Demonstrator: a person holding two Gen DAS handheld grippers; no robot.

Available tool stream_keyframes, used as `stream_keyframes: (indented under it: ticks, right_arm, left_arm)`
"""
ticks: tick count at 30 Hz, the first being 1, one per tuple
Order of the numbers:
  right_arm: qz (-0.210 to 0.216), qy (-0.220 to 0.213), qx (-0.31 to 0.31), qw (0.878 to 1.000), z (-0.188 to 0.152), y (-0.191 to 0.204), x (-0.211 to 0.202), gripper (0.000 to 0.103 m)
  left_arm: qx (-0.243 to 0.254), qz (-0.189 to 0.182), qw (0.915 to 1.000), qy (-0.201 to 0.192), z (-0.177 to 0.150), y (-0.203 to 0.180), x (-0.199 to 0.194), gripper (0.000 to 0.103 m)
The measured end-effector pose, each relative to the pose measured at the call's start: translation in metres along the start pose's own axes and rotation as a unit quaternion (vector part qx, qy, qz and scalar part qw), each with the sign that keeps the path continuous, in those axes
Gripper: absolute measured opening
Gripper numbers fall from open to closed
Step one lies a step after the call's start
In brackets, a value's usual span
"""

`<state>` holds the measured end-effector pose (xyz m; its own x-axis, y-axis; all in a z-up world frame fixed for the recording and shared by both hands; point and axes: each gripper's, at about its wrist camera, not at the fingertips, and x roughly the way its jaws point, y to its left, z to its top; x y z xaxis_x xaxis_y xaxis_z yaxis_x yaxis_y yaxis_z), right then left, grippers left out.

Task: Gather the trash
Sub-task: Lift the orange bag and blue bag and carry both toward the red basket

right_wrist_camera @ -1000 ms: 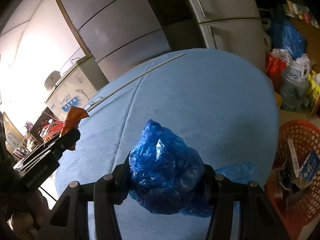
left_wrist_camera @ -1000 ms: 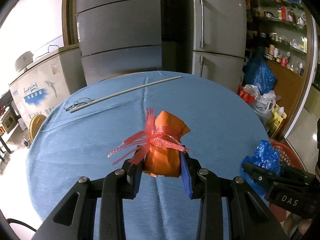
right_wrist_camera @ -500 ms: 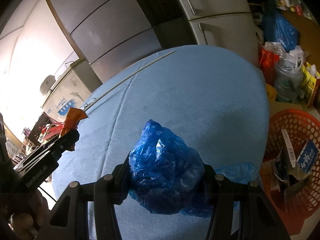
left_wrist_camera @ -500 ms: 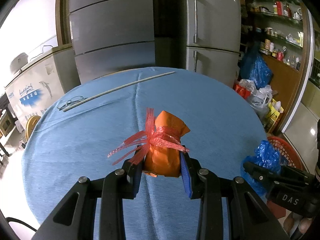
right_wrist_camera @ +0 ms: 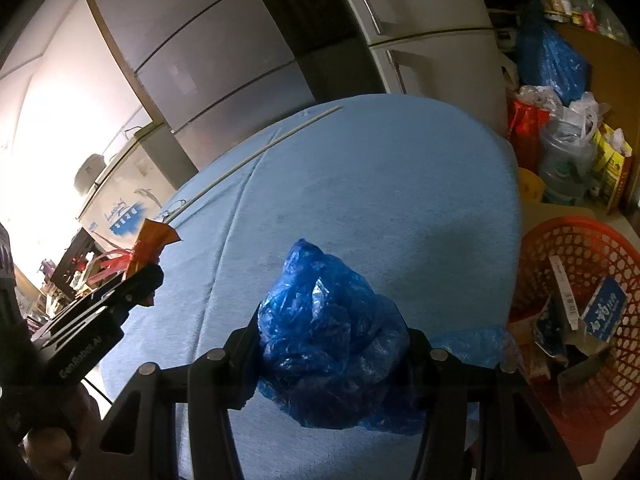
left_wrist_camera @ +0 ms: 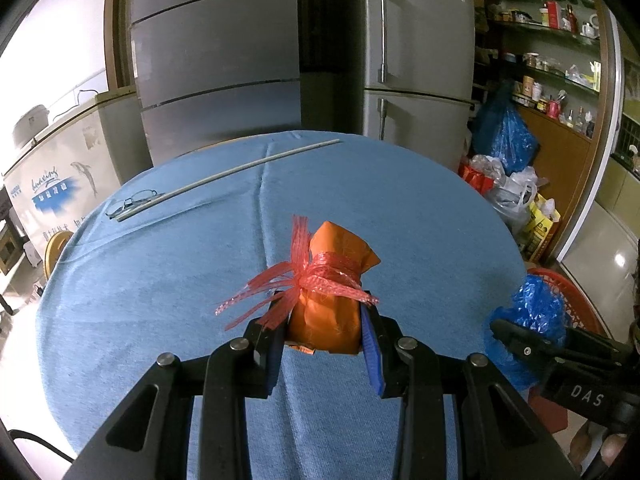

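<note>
The red mesh basket (right_wrist_camera: 576,312) stood on the floor off the right edge of the tabletop (right_wrist_camera: 360,184), below and to the right of the right tongs (right_wrist_camera: 332,344), so by my reading the coming drop turned on that offset: the right hand's load was near the basket and needed only a short carry rightward and down past the tabletop's rim, while the left tongs (left_wrist_camera: 324,332) sat well apart from it, over the middle of the blue cloth, with the whole right half of the tabletop between them and the basket. The right tongs were clamped on a crumpled blue plastic bag (right_wrist_camera: 328,344), a glossy, crinkled wad bulging above and below the fingers, with a loose flap trailing to the right. The left tongs were closed on an orange packet (left_wrist_camera: 328,300), held upright with its long axis running away from the camera; a red mesh ribbon (left_wrist_camera: 304,280) was knotted round its neck, with frayed strands fanning to the left. The basket already held some cardboard and wrappers. A thin white rod (left_wrist_camera: 228,176) and a pair of spectacles (left_wrist_camera: 130,206) lay at the far left of the tabletop, untouched.
</note>
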<state>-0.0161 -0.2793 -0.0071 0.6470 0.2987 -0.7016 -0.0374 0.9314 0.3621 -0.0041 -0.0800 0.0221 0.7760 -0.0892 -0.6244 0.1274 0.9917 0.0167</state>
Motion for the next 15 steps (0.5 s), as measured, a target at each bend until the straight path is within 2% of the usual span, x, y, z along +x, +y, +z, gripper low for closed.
stream_keyframes:
  ticks: [15]
  right_arm:
    - [-0.023, -0.01, 0.037, 0.999, -0.007, -0.035, -0.016, 0.058]
  left_arm:
    - [0.027, -0.016, 0.9995, 0.008, -0.004, -0.021, 0.004, 0.036]
